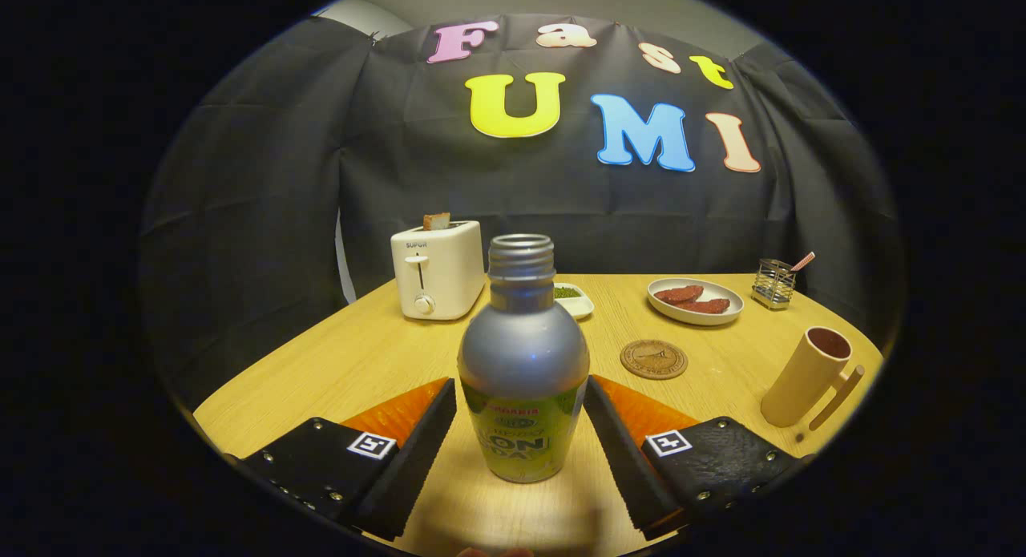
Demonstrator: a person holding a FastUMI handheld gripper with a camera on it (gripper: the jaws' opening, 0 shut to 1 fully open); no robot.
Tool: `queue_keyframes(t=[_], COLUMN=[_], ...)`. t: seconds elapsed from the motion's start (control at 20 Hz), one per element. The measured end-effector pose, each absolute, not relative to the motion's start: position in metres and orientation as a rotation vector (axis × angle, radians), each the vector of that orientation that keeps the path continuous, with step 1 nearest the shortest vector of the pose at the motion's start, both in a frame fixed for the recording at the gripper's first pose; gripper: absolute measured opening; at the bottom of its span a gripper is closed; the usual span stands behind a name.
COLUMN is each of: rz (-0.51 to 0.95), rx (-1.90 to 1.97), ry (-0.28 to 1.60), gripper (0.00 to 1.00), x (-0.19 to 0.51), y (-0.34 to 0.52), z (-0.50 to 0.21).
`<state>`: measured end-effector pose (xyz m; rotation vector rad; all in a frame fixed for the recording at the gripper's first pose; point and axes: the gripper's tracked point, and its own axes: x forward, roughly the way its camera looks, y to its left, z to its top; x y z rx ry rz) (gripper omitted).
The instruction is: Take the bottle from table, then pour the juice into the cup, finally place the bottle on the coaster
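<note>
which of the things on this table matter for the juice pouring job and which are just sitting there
For the job: bottle standing uncapped between the open fingers of the gripper; cup; coaster.
Lying about: toaster, plate of food, small dish, wire holder.

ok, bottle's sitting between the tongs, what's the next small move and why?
Probably close the tongs on the bottle. It stands upright on the table between the two fingers, which look open with a slight gap on each side, so nothing holds it yet. Grip first, then lift toward the cup.
</note>
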<state>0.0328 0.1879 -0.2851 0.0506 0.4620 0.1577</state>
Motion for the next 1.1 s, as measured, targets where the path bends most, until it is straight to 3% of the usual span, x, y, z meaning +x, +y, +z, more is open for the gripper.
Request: queue_keyframes(t=[0.6,0.85,1.1], rz=[0.145,0.134,0.133], rx=[0.062,0.063,0.086], ry=[0.541,0.546,0.545], gripper=[0.98,0.83,0.81], x=[0.025,0.023,0.028], y=[0.189,0.186,0.183], z=[-0.312,-0.315,-0.314])
